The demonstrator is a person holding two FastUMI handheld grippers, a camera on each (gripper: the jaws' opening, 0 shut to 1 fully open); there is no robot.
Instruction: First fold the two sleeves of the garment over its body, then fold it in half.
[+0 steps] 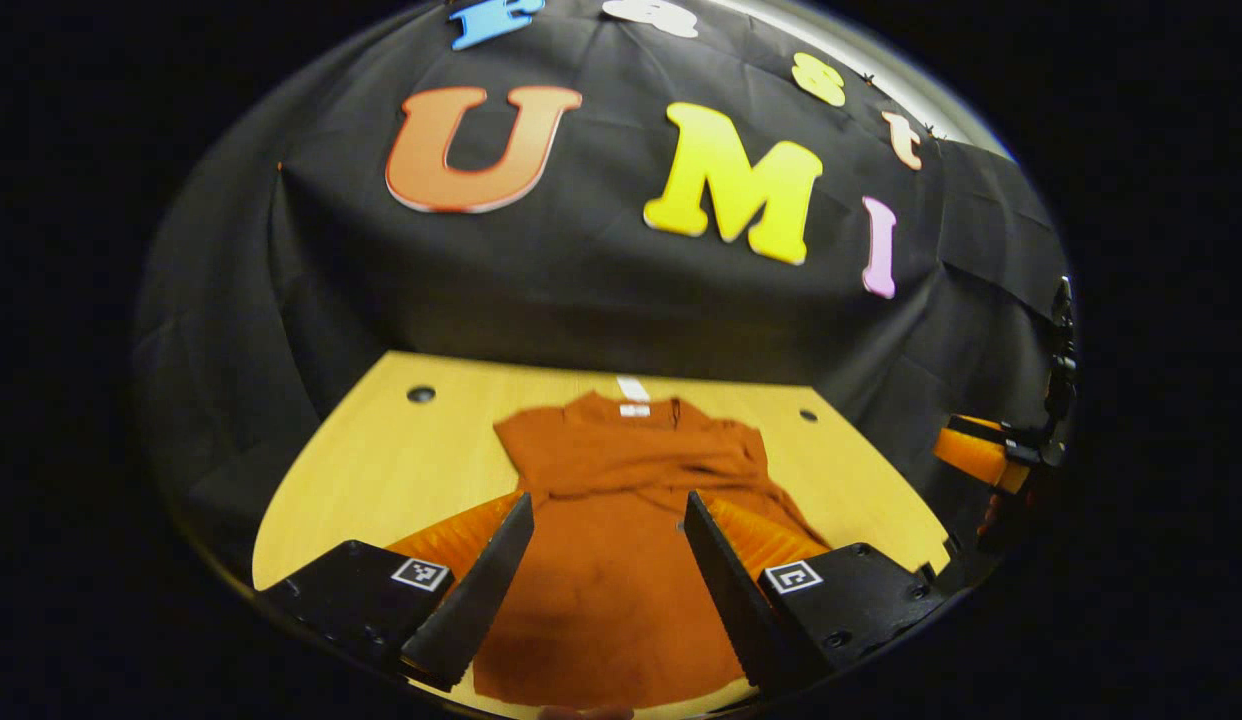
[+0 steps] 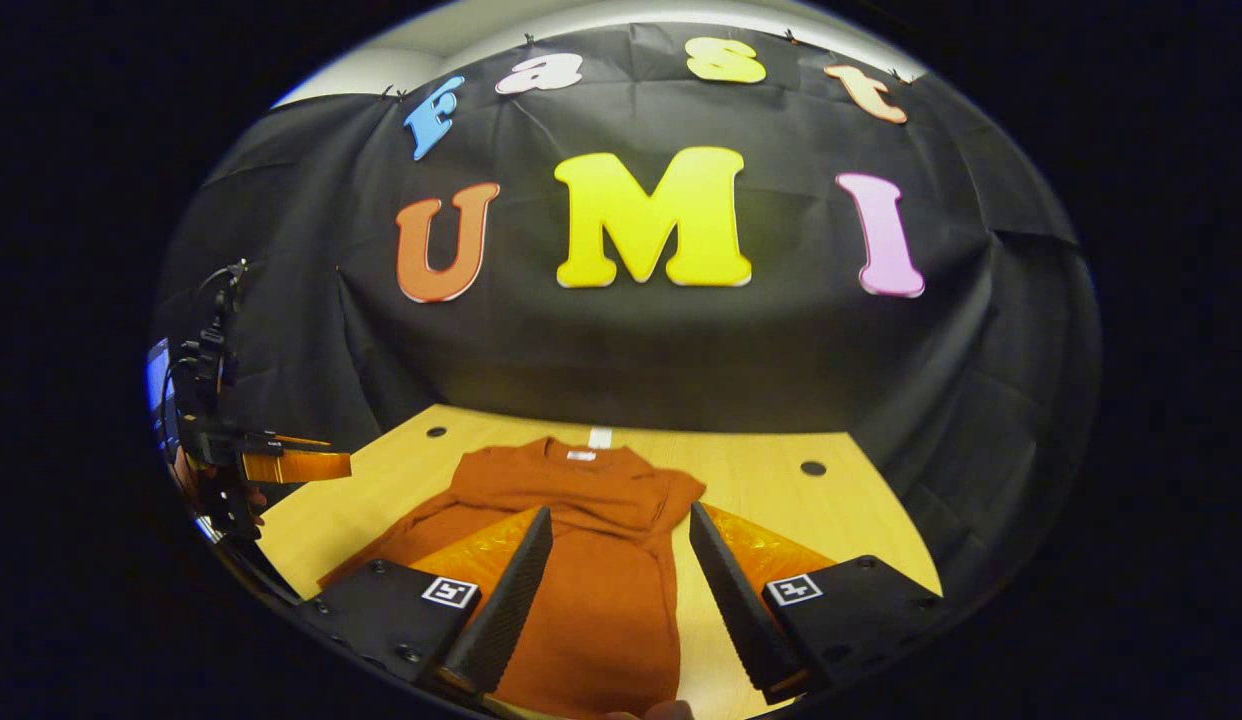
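Observation:
A rust-orange garment [image 1: 611, 560] lies flat on the wooden table [image 1: 381, 470], its collar and white label at the far side. Creased cloth lies across its chest, like sleeves folded inward. My left gripper [image 1: 609, 500] hovers open over the garment's middle, nothing between its fingers. From the right gripper view the garment [image 2: 591, 580] runs toward me, and its left edge flares out to the lower left. My right gripper [image 2: 619, 510] is open above the garment's right half. The left gripper [image 2: 281, 465] shows at the far left, held by a hand.
The table has round holes [image 1: 421, 393] near its far corners. Black cloth wall closes off the back and sides. Bare wood [image 2: 781, 500] lies right of the garment. The other gripper [image 1: 981, 455] hangs off the table's right edge.

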